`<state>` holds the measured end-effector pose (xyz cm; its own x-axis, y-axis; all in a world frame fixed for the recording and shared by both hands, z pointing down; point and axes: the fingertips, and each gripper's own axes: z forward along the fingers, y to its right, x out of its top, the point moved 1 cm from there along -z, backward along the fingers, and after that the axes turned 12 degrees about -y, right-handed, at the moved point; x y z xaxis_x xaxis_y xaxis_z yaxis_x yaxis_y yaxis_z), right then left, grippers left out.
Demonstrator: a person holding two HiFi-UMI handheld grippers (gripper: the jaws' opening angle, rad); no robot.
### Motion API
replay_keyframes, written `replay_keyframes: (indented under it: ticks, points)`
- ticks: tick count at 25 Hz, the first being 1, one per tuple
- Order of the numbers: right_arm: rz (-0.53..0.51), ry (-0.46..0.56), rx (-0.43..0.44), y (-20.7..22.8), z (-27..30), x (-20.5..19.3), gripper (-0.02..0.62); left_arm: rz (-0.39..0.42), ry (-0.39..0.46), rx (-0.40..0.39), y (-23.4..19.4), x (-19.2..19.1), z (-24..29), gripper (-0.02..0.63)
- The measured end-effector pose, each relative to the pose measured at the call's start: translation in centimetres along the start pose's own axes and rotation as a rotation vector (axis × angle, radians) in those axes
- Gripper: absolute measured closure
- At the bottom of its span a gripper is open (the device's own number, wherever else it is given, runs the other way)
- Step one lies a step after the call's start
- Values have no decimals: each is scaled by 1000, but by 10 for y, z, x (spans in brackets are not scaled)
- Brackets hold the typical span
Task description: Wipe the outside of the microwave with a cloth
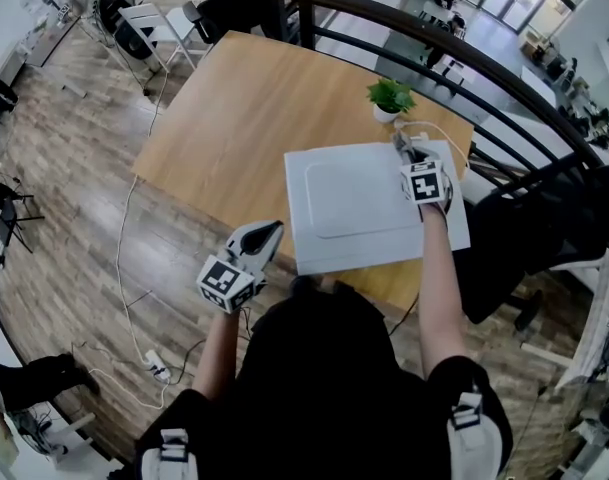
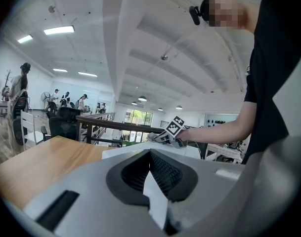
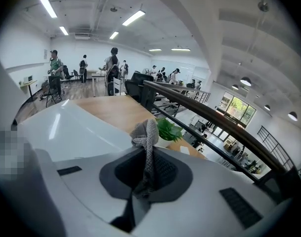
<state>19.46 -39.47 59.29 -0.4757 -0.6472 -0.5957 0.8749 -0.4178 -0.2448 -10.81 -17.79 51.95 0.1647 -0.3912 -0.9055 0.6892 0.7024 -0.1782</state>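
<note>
Fingers of the right gripper [image 1: 404, 150] are closed on a grey knitted cloth [image 3: 146, 132], held over the far right corner of the white box-shaped microwave [image 1: 349, 208] on the light wooden table [image 1: 234, 118]. Left gripper [image 1: 267, 236]: fingers together, empty, off the table's near edge. Cloth probably soft, light and limp; best pinched at a bunched fold, leaving a free wad to wipe.
</note>
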Motion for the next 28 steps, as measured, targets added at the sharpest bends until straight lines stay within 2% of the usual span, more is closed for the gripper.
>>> replay_keyframes:
  ticks: [6, 13, 19, 28]
  points:
    - [-15, -2, 31, -39, 0, 12, 578, -7, -13, -15, -3, -6, -11, 604]
    - [-28, 9, 31, -75, -4, 24, 578, 26, -13, -49, -12, -14, -27, 604]
    - [-56, 16, 64, -113, -5, 37, 578, 32, -15, -73, -13, -19, -34, 604]
    - [-112, 32, 107, -166, -5, 59, 578, 55, -13, -69, -20, -23, -47, 604]
